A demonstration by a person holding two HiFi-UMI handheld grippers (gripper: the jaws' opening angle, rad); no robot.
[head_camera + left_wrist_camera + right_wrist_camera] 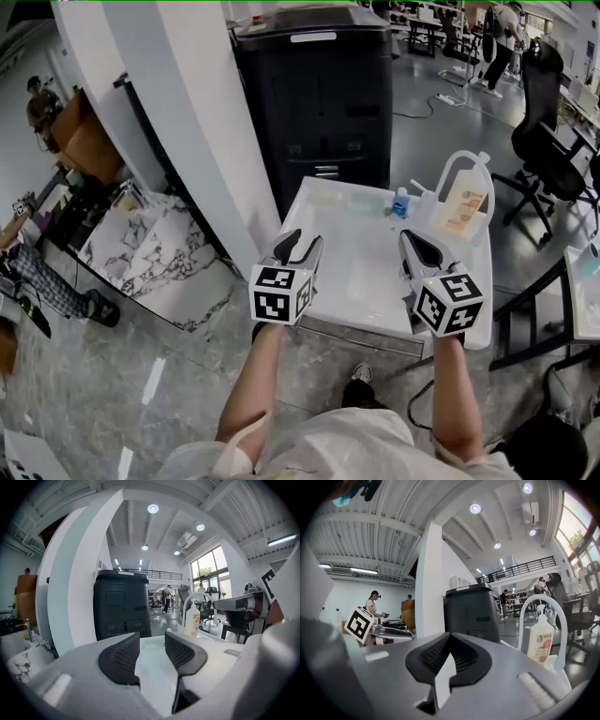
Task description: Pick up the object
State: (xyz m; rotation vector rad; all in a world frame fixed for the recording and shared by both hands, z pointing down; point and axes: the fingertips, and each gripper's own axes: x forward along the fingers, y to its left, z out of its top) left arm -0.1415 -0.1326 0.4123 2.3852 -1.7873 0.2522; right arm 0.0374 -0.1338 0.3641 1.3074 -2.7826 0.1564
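Note:
A white table (347,281) stands in front of me. At its far right corner are a pump bottle with an orange label (466,202) under a white hoop, and a small blue-capped bottle (401,202) beside it. My left gripper (302,242) hovers over the table's near left part, open, with nothing between its ribbed pads (126,654). My right gripper (413,238) hovers over the near right part, its tips meeting, empty. The pump bottle (192,618) shows ahead and to the right in the left gripper view, and the same bottle (540,641) stands at the right in the right gripper view.
A tall black machine (319,94) stands just behind the table, and a white column (187,122) rises at its left. A black office chair (544,131) and a second white table (583,291) are at the right. Marble-patterned slabs (150,248) lie at the left.

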